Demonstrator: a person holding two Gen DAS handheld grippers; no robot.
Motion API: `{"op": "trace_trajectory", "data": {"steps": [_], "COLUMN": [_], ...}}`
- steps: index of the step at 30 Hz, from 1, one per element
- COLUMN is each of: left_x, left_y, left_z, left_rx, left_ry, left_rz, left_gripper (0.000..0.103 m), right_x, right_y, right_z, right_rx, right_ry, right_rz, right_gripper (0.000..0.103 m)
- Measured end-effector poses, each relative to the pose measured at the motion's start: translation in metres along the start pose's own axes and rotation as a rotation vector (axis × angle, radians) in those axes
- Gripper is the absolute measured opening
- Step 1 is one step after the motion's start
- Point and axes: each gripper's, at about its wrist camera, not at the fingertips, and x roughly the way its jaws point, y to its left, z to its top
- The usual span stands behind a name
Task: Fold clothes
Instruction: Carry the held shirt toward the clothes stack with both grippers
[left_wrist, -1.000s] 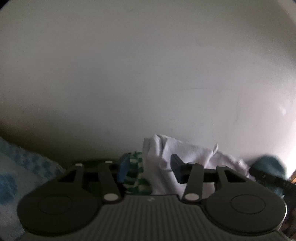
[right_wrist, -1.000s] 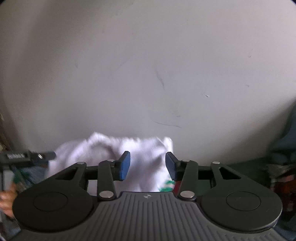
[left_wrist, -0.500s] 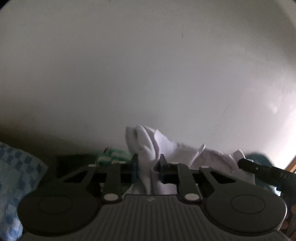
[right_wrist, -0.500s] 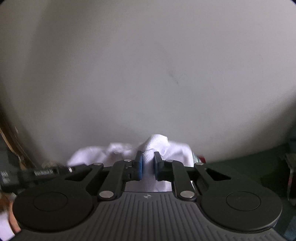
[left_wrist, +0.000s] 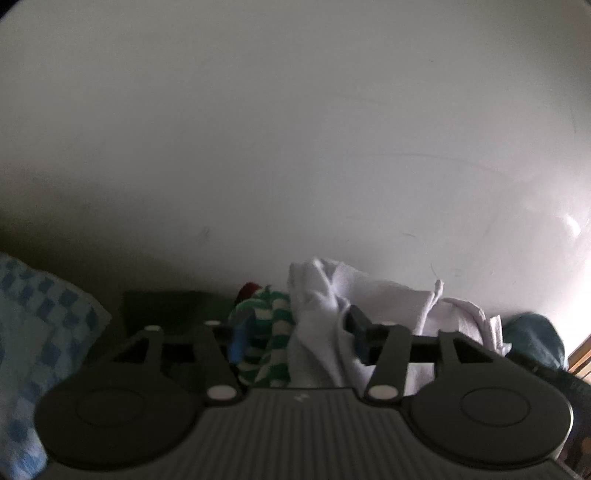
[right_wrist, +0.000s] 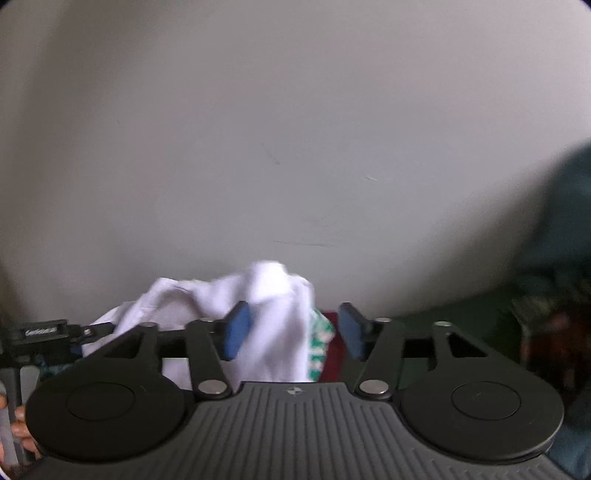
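White garment sits bunched low centre between your left tongs and right tongs; both gape wide, gripping nothing, seemingly poised to pinch.

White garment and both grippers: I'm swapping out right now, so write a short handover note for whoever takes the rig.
Left gripper: jaws open, holding nothing.
Right gripper: jaws open, holding nothing.
White garment: bunched in a heap in front of both grippers, by the wall, partly over a green-and-white striped piece.
Done: no neat fold visible.
Left: grasp the white garment, spread it out, fold it; then the striped piece.
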Motion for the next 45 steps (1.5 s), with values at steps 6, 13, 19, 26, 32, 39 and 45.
{"op": "trace_trajectory", "data": {"steps": [6,13,19,26,32,39,45], "left_x": [-0.001,-0.013,-0.016,0.008,-0.033,-0.104,-0.126], "left_y": [-0.006,-0.026,-0.028,-0.023,-0.016,-0.062,-0.118], "left_z": [-0.01,-0.012,0.017,-0.019,-0.023,-0.032,-0.139], "left_rx": [0.018,0.049,-0.016,0.084,0.173,0.313,0.711], "left_ry": [0.03,-0.007,-0.05,0.015,-0.022,-0.189,0.008], "left_rz": [-0.038,-0.055,-0.053,0.037,0.037,-0.005,-0.111], "left_gripper": [0.067,0.023,0.016,0.043,0.063,0.063,0.067], "right_x": [0.005,-0.011,-0.005,0.043,-0.003,-0.043,-0.058], "right_y": [-0.015,0.011,0.025,-0.008,-0.015,0.018,0.045], "right_z": [-0.006,0.011,0.053,0.018,0.021,0.033,-0.012], "right_rx": [0.098,0.04,0.023,-0.063,-0.097,-0.256,-0.593], "right_ry": [0.095,0.026,-0.049,0.064,-0.045,-0.152,-0.126], "right_rz": [0.154,0.22,0.264,0.075,-0.016,0.009,-0.022], "right_gripper": [0.049,0.01,0.01,0.017,0.063,0.042,0.043]}}
